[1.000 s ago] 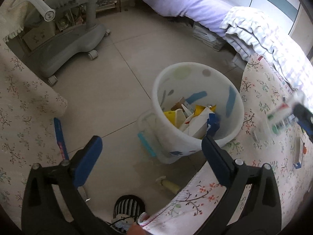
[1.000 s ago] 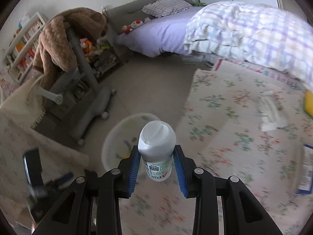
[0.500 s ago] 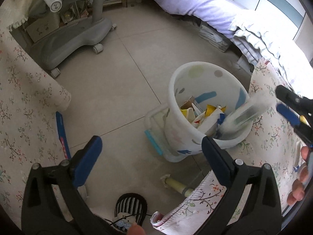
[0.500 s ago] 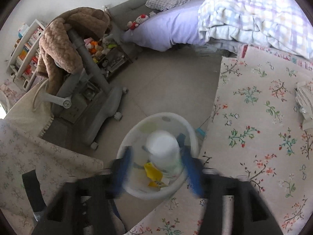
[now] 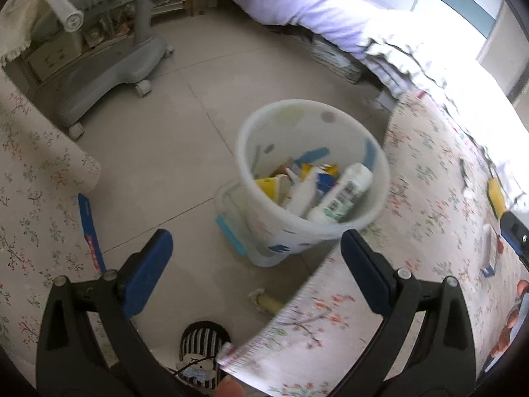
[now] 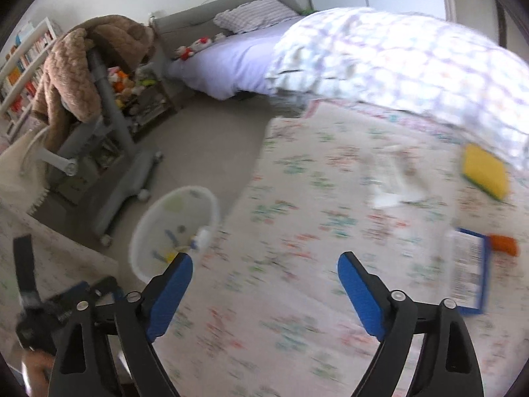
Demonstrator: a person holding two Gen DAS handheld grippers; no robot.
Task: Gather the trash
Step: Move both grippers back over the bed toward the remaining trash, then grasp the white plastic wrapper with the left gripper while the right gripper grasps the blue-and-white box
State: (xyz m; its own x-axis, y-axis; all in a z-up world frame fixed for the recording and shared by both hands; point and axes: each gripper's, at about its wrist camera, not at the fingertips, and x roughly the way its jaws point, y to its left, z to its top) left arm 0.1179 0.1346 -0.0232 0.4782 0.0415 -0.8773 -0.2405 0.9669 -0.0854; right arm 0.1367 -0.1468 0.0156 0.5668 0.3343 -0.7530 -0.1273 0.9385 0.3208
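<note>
A white spotted trash bin (image 5: 307,238) stands on the tiled floor at the edge of a floral mat (image 5: 426,198). It holds several cartons and wrappers, and a white bottle (image 5: 344,195) with a green label lies on top. My left gripper (image 5: 256,251) is open and empty, held just before the bin. My right gripper (image 6: 264,276) is open and empty above the mat (image 6: 297,297), with the bin (image 6: 175,225) to its left. On the mat lie a yellow packet (image 6: 486,172), a crumpled white wrapper (image 6: 393,185), a blue-edged packet (image 6: 469,278) and a small orange piece (image 6: 504,244).
A grey wheeled chair base (image 5: 109,72) stands on the floor at the back left. A bed with a purple sheet (image 5: 297,3) and a checked quilt (image 6: 396,53) lies behind. A blue strip (image 5: 91,231), a striped slipper (image 5: 205,340) and a cream tube (image 5: 267,301) lie near me.
My right gripper opened and dropped the white bottle into the bin, then swung right over the mat. The left gripper stayed open in front of the bin.
</note>
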